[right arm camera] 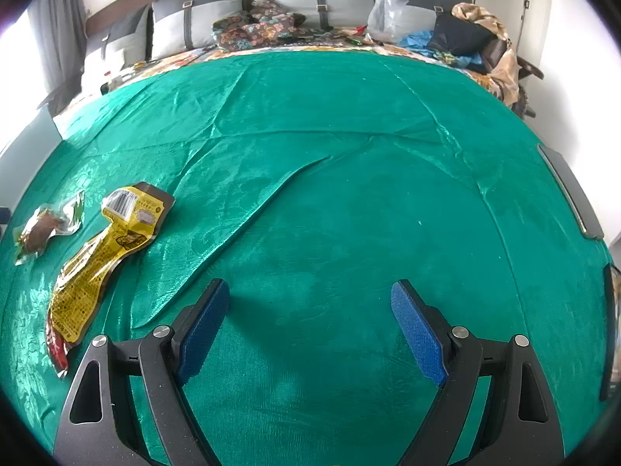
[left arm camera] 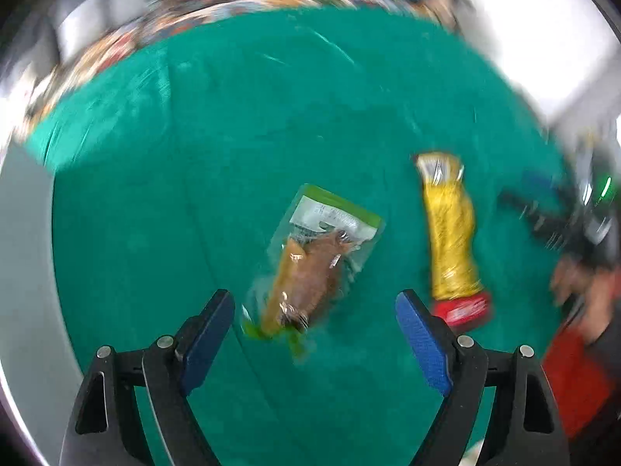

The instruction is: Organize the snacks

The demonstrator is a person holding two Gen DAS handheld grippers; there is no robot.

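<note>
A clear snack packet with a brown piece inside and a green top lies on the green bedspread, just ahead of my left gripper, which is open and empty above it. A long yellow snack pack with a red end lies to its right. In the right wrist view the yellow pack and the clear packet lie at the far left. My right gripper is open and empty over bare bedspread.
Grey pillows, patterned cloth, a clear plastic bag and a dark bag lie at the bed's head. The other gripper and a hand show blurred at the right of the left wrist view.
</note>
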